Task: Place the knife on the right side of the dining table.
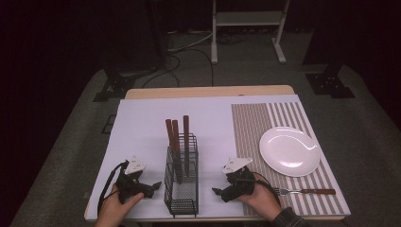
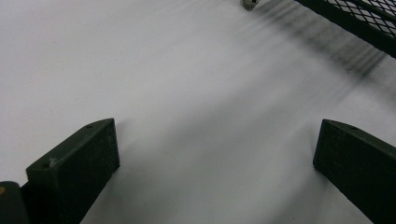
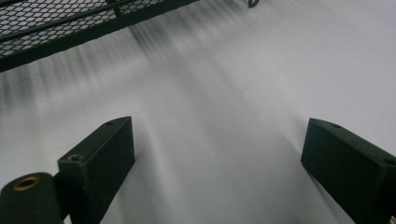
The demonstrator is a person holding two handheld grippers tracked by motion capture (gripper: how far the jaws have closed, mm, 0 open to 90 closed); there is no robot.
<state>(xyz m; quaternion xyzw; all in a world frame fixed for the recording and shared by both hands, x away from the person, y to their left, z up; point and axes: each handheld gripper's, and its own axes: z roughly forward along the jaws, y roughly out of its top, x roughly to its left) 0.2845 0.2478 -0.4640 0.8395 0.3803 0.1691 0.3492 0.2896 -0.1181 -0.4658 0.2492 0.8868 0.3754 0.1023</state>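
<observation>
A black wire-mesh cutlery holder (image 1: 181, 182) stands on the white table cover near the front edge, with three brown-handled utensils (image 1: 176, 136) upright in its rear part. A fork (image 1: 307, 191) with a brown handle lies on the striped placemat (image 1: 255, 123), just in front of the white plate (image 1: 289, 151). My left gripper (image 1: 152, 187) rests low on the table left of the holder, open, nothing between its jaws. My right gripper (image 1: 218, 192) sits right of the holder, open and empty too. The holder's mesh base (image 2: 369, 18) crosses the top right of the left gripper view, and the mesh base (image 3: 60, 23) crosses the top left of the right gripper view.
The table's front edge runs just behind both hands. Beyond the table's far edge are a white stand frame (image 1: 248, 28), cables on the floor and black equipment bases (image 1: 331, 80). White cover (image 1: 142, 127) stretches bare left of the holder.
</observation>
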